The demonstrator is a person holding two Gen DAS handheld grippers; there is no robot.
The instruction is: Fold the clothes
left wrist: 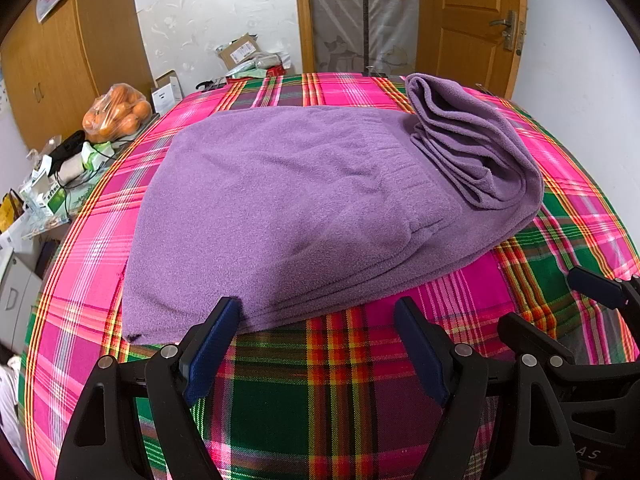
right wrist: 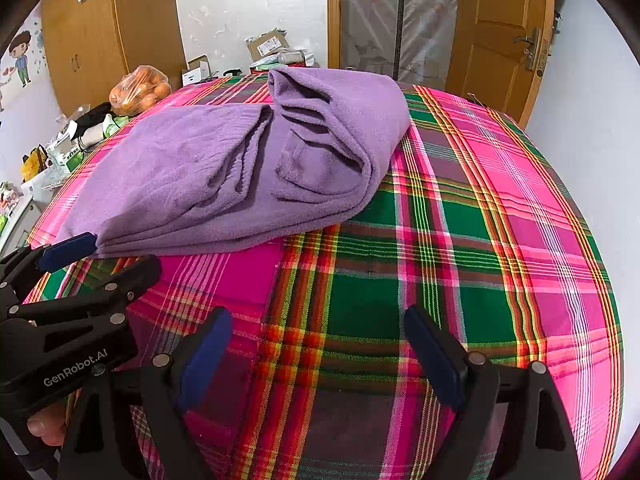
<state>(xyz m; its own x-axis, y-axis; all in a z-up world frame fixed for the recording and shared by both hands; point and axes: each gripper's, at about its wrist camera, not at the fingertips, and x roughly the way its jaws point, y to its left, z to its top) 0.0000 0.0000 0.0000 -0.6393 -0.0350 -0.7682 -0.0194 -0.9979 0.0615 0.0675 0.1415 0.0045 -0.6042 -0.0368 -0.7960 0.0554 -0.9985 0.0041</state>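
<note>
Left wrist view shows the purple fleece garment (left wrist: pixel 280 208) folded flat on the pink-and-green plaid-covered surface (left wrist: pixel 340 400), its bundled part (left wrist: pixel 480 148) at two o'clock; the left gripper (left wrist: pixel 318 312) is spread wide, grasping nothing, one fingertip (left wrist: pixel 228 312) at the garment's near edge. Right wrist view puts the garment at ten o'clock, and the right gripper (right wrist: pixel 318 322) is likewise released over bare plaid, with a clear bag of oranges (right wrist: pixel 140 90) beyond.

- Left gripper (left wrist: pixel 318 312): jaws spread wide, nothing held between them, angled downward over the surface.
- Its blue-padded left fingertip (left wrist: pixel 229 312) sits at a fabric edge.
- Right gripper (right wrist: pixel 318 322): jaws spread wide and empty, angled downward, just beside the left one.
- Fingers (right wrist: pixel 46 426) of a hand grasp the left gripper's handle.
</note>
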